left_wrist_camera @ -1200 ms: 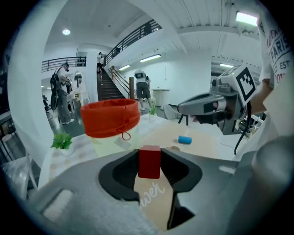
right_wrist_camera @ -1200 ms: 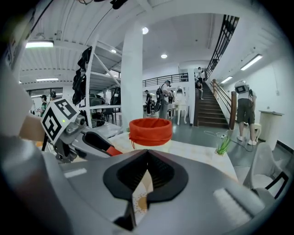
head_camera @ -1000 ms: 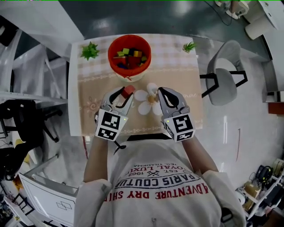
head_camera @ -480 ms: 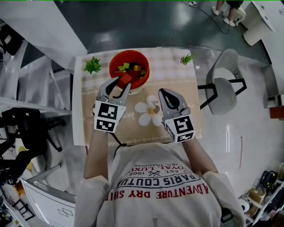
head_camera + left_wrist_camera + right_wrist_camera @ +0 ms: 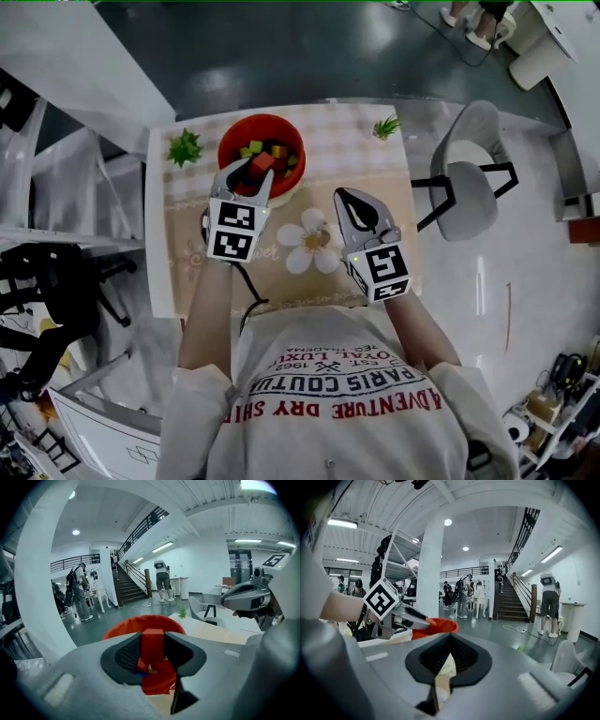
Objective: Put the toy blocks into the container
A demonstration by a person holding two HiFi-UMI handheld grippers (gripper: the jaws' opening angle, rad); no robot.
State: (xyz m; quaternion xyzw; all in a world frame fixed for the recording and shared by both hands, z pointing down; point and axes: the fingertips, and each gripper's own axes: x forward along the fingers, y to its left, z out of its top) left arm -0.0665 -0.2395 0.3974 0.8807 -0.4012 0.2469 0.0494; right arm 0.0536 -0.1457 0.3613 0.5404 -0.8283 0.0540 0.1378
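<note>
Pinched upright between the pads of the left gripper (image 5: pixel 251 171), a red block (image 5: pixel 152 641), jaws narrowed to its width, poised over the near rim of the red container (image 5: pixel 234 142). In the head view, several coloured blocks (image 5: pixel 274 150) already inside the container. In the left gripper view, only a blue and a yellow scrap of them glimpsed under the red block, the rest masked by the jaws, with the container's rim arching behind. Right gripper (image 5: pixel 349 199) low over the table (image 5: pixel 384 173), well apart from the container, jaws drawn together with nothing between them, only cream tablecloth (image 5: pixel 443 667) through the slit in its own view. Also from the right gripper view, the left gripper side-on in front of the container's rim. On the table besides: a white flower print (image 5: pixel 309 246) between the two grippers, a small green plant (image 5: pixel 185 147) left of the container, another (image 5: pixel 385 126) at the far right corner. Grey chair (image 5: pixel 469 187) just beside the table's right edge. People (image 5: pixel 461 597) and a staircase (image 5: pixel 511 602) far back in both gripper views.
</note>
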